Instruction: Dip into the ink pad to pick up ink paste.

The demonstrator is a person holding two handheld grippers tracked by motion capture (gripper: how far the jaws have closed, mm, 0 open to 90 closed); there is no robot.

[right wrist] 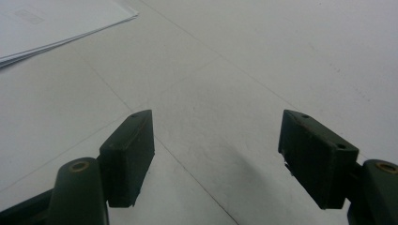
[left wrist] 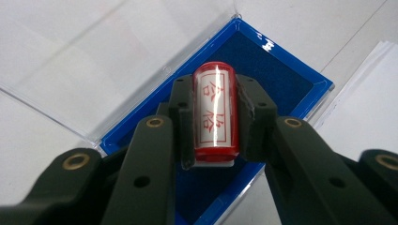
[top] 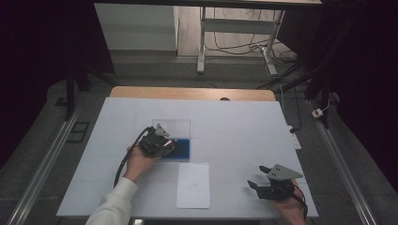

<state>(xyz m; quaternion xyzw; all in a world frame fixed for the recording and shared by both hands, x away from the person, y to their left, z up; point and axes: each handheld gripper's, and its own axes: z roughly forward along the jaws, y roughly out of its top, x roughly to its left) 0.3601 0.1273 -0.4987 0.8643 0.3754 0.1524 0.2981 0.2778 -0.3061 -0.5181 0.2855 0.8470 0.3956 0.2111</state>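
Your left gripper (left wrist: 213, 117) pinches the red stamp (left wrist: 215, 112) between its jaws over the blue ink pad (left wrist: 281, 79); your right gripper (right wrist: 216, 154) rests with jaws spread above the bench (right wrist: 263, 56).

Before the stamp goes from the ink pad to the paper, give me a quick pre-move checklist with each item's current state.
1. Left gripper clamped on red stamp: ok.
2. Stamp sits straight between the pads: ok.
3. Stamp over blue ink pad, clear lid folded back: ok.
4. Stamp face inked: cannot tell.
5. Paper sheets lying flat near the ink pad, nothing on them: ok.
6. Right gripper open, holding nothing, apart from the paper: ok.
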